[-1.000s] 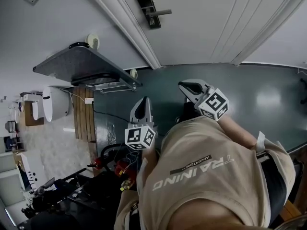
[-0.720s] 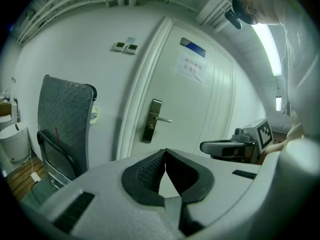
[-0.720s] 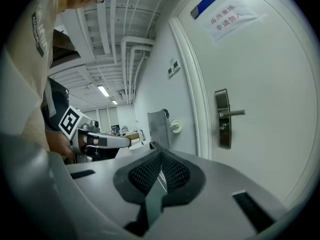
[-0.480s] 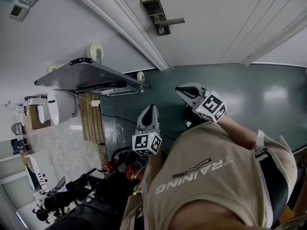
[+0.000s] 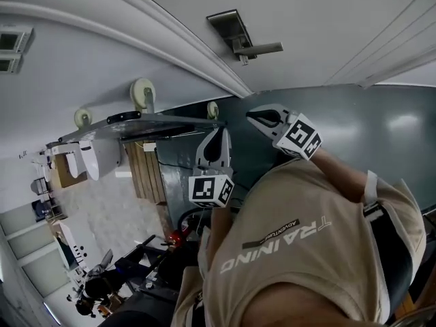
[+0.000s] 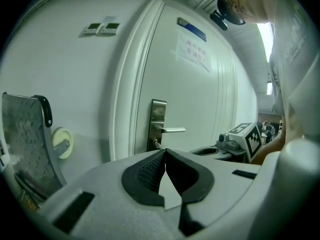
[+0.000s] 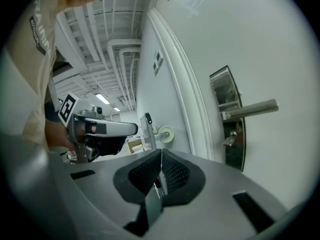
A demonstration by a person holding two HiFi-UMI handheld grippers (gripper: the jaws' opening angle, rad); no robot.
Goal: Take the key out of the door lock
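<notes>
Key (image 7: pixel 230 140): in the lock (image 7: pixel 227 119), sticking out just below the handle (image 7: pixel 250 109); you have not touched it.
Right claw (image 7: pixel 160 154): jaws pressed together with nothing between them; aimed towards the lock but well short of it.
Left claw (image 6: pixel 165 151): jaws also together and empty; a little farther back from the lock than the right claw.
Done: only the approach, as far as I can judge.
Left: you have to open one claw, close it on the key, and draw the key straight out of the lock.
Change: compared with a second ago, the lock sits larger and lower in the head view, and both claws have come nearer to it.
</notes>
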